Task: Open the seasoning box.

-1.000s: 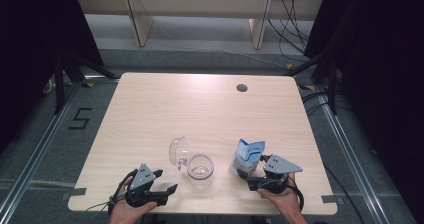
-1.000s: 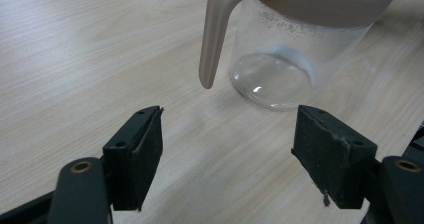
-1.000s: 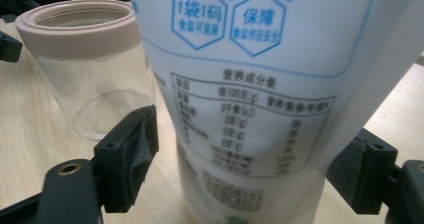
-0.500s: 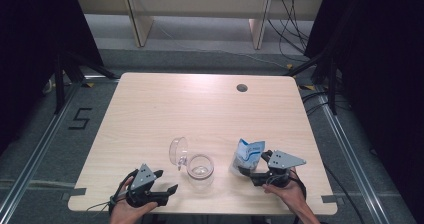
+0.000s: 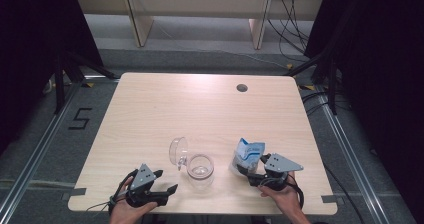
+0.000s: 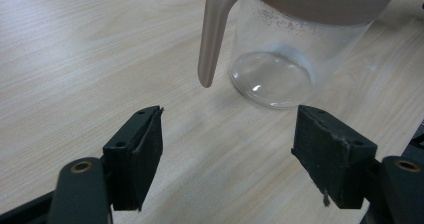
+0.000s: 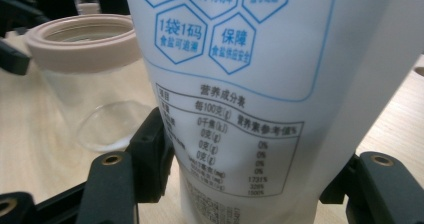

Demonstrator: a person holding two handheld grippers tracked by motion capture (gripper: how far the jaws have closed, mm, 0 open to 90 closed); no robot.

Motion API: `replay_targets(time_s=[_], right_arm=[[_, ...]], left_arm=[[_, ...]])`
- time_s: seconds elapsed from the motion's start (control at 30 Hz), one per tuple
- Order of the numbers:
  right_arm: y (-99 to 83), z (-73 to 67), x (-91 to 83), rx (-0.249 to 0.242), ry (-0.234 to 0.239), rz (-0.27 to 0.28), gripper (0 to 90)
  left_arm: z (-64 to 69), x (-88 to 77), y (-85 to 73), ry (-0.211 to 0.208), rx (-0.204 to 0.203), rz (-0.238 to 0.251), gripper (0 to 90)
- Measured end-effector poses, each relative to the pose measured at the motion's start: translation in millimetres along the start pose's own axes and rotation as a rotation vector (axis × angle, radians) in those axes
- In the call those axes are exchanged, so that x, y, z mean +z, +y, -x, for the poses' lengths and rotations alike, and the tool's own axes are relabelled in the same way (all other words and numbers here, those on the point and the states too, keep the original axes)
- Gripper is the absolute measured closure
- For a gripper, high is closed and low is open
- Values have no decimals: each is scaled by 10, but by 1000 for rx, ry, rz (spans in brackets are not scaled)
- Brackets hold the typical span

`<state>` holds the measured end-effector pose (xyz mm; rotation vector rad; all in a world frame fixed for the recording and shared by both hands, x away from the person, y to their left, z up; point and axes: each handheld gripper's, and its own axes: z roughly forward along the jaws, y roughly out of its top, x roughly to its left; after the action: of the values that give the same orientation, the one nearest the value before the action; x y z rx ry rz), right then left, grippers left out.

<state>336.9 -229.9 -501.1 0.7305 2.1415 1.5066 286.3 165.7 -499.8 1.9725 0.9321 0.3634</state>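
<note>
Your left gripper (image 5: pixel 159 181) rests at the near edge of the table (image 5: pixel 200 104), jaws spread wide with nothing between them, just left of the clear jar (image 5: pixel 200 170). The jar stands upright with its lid flipped open at its far-left side. To its right the white-and-blue pouch (image 5: pixel 247 154) stands upright; your right gripper (image 5: pixel 246 170) has just been closing, its jaws pressing the pouch's lower part.

1. Evenly lit from above; table (image 5: pixel 210 109) bright, surroundings nearly black.
2. Soft, faint shadows.
3. Small glare spots on glass jar (image 6: pixel 280 69).
4. Close pouch (image 7: pixel 240 84) print slightly soft.
</note>
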Motion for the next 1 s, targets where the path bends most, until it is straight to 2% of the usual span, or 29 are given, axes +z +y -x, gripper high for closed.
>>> replay_targets(time_s=[0.03,0.07,0.1,0.13,0.17,0.2,0.23,0.27,0.3,0.33,0.37,0.4,0.47,0.5,0.53,0.57,0.67,0.7,0.73,0.77,0.8,0.83,0.87,0.9,1.0], right_arm=[[3,-25,8,1,-4,-4,394],[8,-53,19,4,-33,2,395],[10,-96,10,55,-37,-21,395],[11,-110,29,54,-42,-7,395],[17,-133,22,58,-71,-14,395],[18,-179,27,95,-84,-18,395],[23,-167,33,49,-107,-9,395],[24,-219,34,101,-123,-20,395],[29,-226,30,95,-140,-31,395],[29,-246,48,109,-136,-15,395],[32,-255,49,109,-149,-27,395],[33,-271,59,116,-163,-16,395],[39,-297,57,120,-190,-32,395],[40,-322,57,141,-195,-34,395],[40,-300,64,114,-190,-27,394],[39,-305,61,131,-190,-29,395],[35,-287,66,116,-166,-22,393],[35,-286,59,115,-179,-25,391],[33,-286,51,130,-172,-28,389],[29,-267,55,111,-148,-21,381],[26,-260,54,105,-143,-22,372],[24,-260,32,111,-156,-31,356],[17,-243,34,106,-136,-18,340],[18,-252,10,117,-149,-26,322],[5,-182,-19,113,-133,-15,278]], left_arm=[[1,0,0,0,1,-1,275],[0,-1,0,0,2,-2,276],[1,0,-1,0,1,-1,276],[-3,1,0,-1,5,-1,276],[-1,2,-2,0,0,0,276],[-1,2,-2,0,1,0,275],[0,3,-2,0,0,0,276],[1,3,-2,0,0,0,275],[3,3,-2,0,-1,0,275],[3,4,-1,1,-1,0,276],[4,4,-1,1,0,-1,276],[4,3,-1,1,0,-1,276],[4,3,-1,1,-1,-1,275],[3,3,-1,0,-1,-1,275],[2,2,-1,0,0,-1,275],[1,2,-1,0,0,-1,276],[1,0,-2,-1,0,0,275],[0,0,-1,-1,0,0,275],[0,0,-2,-1,0,1,275],[-1,0,-2,0,0,1,275],[8,2,-6,1,-19,3,275],[8,6,-8,-2,-21,8,275],[4,4,-7,-1,-16,7,275],[6,1,-6,1,-17,3,275],[8,8,-9,-2,-22,9,275]])
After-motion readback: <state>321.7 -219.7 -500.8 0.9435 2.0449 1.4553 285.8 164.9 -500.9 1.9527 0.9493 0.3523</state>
